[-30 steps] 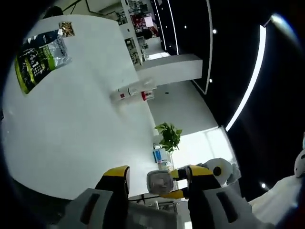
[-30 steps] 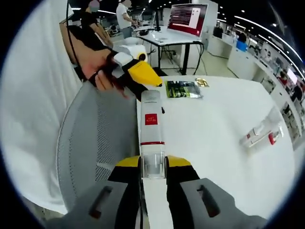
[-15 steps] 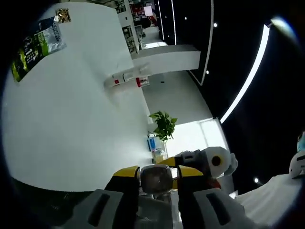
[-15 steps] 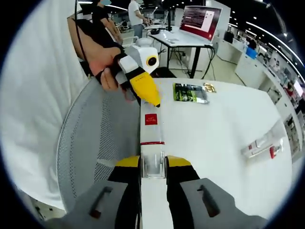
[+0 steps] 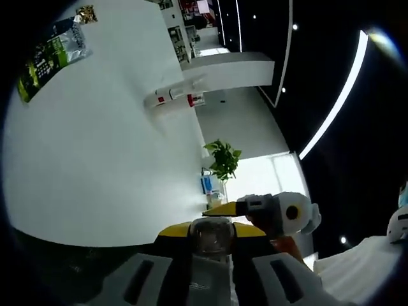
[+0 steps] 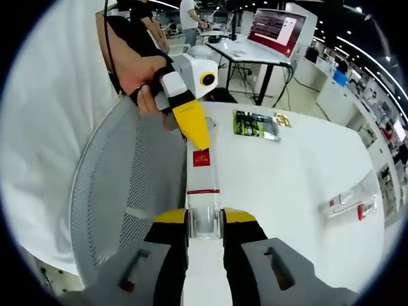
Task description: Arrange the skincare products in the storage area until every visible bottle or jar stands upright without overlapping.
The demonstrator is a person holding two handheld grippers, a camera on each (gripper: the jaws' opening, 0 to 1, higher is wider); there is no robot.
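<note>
A round white table (image 6: 299, 185) carries a green packet (image 6: 256, 124) with a small gold wrapper (image 6: 281, 119) just beside it near one edge. Well apart from them, two clear bottles with red labels (image 6: 349, 201) lie on their sides near the opposite edge.

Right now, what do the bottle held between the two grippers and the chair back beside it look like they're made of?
The skincare bottle looks like white plastic, matte, with a clear glossy cap end: you can see through it between the right gripper jaws. A red square label sits on its side. The chair back looks like grey woven mesh, judging by its fine see-through grid; the fibre is unclear.
</note>
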